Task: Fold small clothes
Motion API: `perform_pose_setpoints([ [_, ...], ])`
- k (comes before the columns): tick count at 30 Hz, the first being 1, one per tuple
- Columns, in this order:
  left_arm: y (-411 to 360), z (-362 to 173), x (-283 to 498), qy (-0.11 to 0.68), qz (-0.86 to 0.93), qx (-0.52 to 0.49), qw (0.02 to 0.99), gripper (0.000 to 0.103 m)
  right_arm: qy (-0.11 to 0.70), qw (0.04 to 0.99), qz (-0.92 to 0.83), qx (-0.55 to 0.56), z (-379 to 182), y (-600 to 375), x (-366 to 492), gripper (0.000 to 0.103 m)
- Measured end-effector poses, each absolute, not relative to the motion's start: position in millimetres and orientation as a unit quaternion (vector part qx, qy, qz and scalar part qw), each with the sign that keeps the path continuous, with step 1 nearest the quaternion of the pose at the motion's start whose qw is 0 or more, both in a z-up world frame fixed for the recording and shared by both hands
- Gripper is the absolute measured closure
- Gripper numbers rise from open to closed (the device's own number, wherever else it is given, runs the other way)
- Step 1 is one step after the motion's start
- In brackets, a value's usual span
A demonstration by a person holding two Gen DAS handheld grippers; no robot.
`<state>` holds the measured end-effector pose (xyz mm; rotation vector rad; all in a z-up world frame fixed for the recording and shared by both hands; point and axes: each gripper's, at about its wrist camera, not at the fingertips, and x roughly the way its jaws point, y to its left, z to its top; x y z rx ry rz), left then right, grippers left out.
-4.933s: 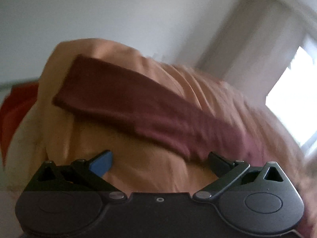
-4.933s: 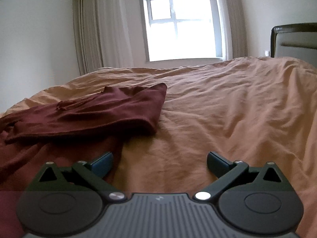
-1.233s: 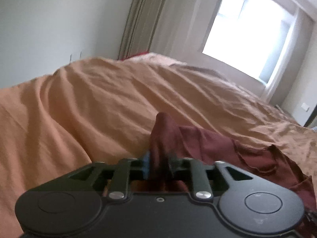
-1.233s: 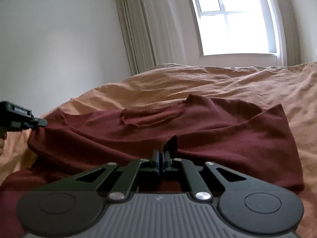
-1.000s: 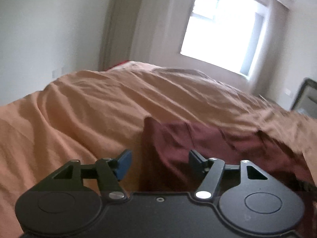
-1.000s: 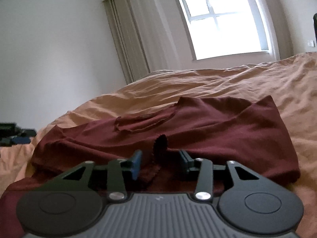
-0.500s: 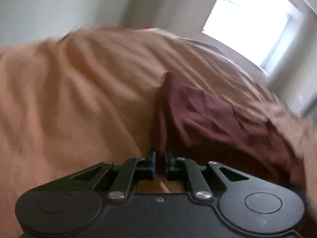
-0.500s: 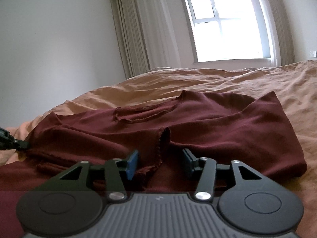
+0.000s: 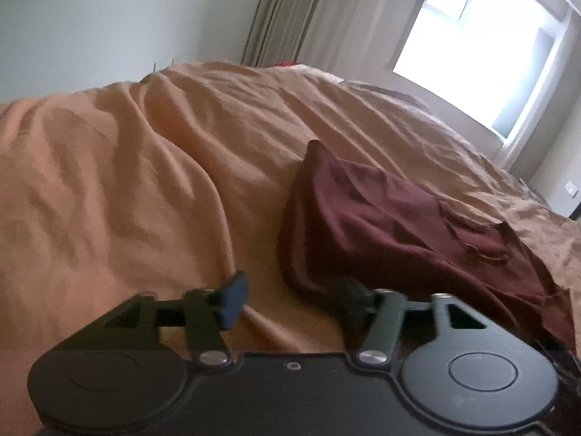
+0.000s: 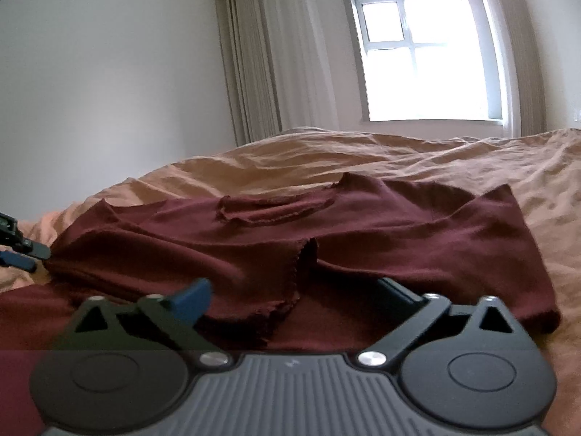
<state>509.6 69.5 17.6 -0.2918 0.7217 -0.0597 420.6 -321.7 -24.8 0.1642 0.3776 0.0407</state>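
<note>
Right wrist view: a maroon shirt lies folded on an orange bedspread, directly ahead of the right tongs, whose fingers are spread wide with a raw hem between them, gripping nothing. Half a second ago they were narrower. In the left view, the left tongs are spread too, level and low over the bedspread, the shirt's folded corner just ahead of the right finger; half a second ago they were nearly closed.
</note>
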Motion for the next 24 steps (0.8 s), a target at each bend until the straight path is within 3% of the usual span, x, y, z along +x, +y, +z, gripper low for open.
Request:
perform_pose_setpoints([
  [2,66.0,23.1,489.2,0.34,-0.032,-0.128,0.931,0.017,0.201,0.976,0.022,0.084,-17.6,-324.0,412.6,0.0],
  [8,57.9,24.6,416.8,0.322,-0.055,-0.086,0.941,0.003,0.232,0.97,0.019,0.066,-6.5,-330.4,345.6,0.0],
  [18,48.3,3.5,332.0,0.378,-0.068,-0.082,0.92,0.001,0.281,0.959,-0.036,-0.003,-24.0,-331.5,218.2,0.0],
  [24,38.7,3.0,291.2,0.387,-0.064,-0.07,0.917,0.001,0.247,0.967,-0.06,-0.018,-24.7,-331.2,157.6,0.0],
])
